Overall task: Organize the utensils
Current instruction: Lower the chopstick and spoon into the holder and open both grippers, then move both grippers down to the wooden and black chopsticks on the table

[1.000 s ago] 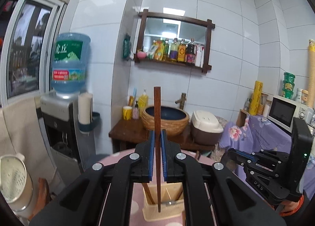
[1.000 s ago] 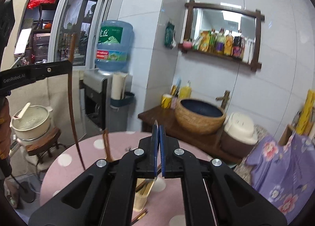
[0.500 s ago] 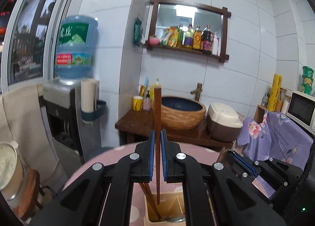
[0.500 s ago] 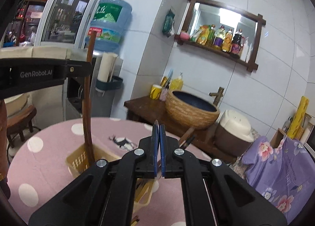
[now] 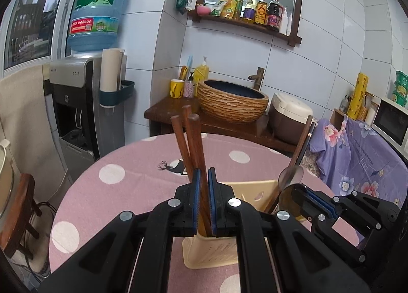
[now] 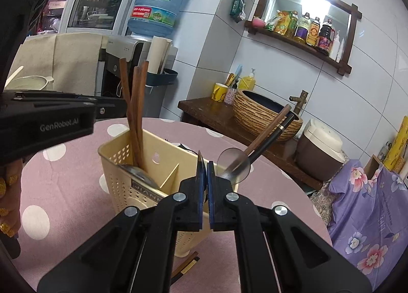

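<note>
A round pink dotted table (image 6: 76, 186) is seen with bare cloth at its left edge. A cream utensil holder (image 6: 142, 165) stands mid-table. A brown chopstick (image 5: 197, 163) is pinched by the left gripper (image 5: 202, 191) over the holder's left compartment. The right gripper (image 6: 204, 186) is pressed together, apparently empty.

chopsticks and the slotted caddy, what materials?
Chopsticks: likely wood, reddish-brown, matte to satin, with squared ends; lacquered bamboo is possible. Caddy: looks like moulded plastic, cream, smooth with a slight sheen; punched hole grid in thin walls and a thin divider.
</note>
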